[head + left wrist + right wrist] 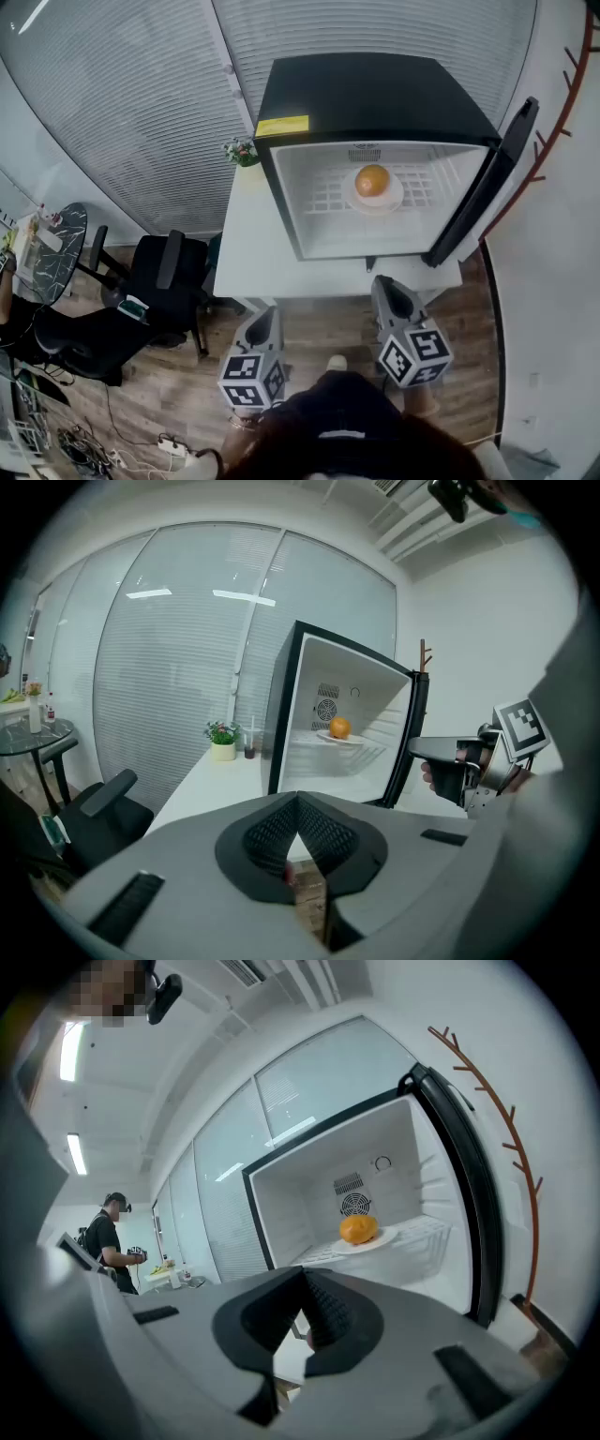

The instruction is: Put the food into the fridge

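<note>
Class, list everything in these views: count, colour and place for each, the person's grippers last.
mini fridge: one, black outside, white inside, on the table, door open.
orange: one, orange, on the plate in the fridge.
plate: one, white, on the fridge's shelf.
table: one, white, under the fridge.
potted plant: one, green, on the table left of the fridge.
office chair: at least one, black, on the floor left of the table.
coat rack: one, reddish-brown, right of the fridge.
bystander: one, dark top, far left in the right gripper view.
left gripper: one, grey, jaws shut, empty.
right gripper: one, grey, jaws shut, empty.
</note>
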`<state>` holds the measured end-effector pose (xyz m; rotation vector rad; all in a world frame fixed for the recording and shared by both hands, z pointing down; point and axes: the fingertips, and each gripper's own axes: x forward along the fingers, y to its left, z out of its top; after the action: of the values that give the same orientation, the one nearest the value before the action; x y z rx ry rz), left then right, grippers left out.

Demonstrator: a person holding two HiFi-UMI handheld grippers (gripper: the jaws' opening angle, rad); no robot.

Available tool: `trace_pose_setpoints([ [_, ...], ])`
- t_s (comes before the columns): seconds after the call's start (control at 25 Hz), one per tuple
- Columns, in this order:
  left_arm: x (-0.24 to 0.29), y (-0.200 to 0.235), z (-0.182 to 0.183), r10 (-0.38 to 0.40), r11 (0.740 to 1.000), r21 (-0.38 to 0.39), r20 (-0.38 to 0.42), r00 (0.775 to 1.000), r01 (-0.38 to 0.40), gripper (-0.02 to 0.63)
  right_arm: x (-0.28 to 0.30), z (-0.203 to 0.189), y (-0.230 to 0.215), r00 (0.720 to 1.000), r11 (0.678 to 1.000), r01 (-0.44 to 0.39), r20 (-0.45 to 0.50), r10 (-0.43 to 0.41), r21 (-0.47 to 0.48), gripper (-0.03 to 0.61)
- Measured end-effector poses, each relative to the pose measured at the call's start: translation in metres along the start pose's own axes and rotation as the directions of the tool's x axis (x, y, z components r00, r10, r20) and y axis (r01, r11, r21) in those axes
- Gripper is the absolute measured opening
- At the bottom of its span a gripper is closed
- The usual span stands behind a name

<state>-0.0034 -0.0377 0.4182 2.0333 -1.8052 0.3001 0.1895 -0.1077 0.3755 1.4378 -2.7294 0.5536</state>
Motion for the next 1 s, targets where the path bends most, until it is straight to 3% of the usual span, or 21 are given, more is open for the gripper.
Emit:
trace_pose_setpoints([
  [0.2, -0.017, -0.002, -0.009, 0.020, 1.000, -0.014, 0.011, 1.000, -0.020, -0.001, -0.014, 0.001, 0.006, 1.000, 0.996, 0.025, 0.002, -0.025, -0.089, -0.005],
  [0.44, -0.033, -0.014, -0.024, 0.024, 1.000, -0.015, 0.008, 1.000, -0.024, 0.000, -0.037, -0.001, 0.002, 0.998, 0.997, 0.061, 0.034, -0.060, -0.046, -0.006],
  [1.0, -0.058, -0.048, -0.054, 0.014, 0.999, -0.030, 0.027, 1.000, -0.014, 0.000, -0.103, -0.016, -0.003, 0.995, 0.990, 0.093, 0.056, -0.088, -0.104, -0.006],
])
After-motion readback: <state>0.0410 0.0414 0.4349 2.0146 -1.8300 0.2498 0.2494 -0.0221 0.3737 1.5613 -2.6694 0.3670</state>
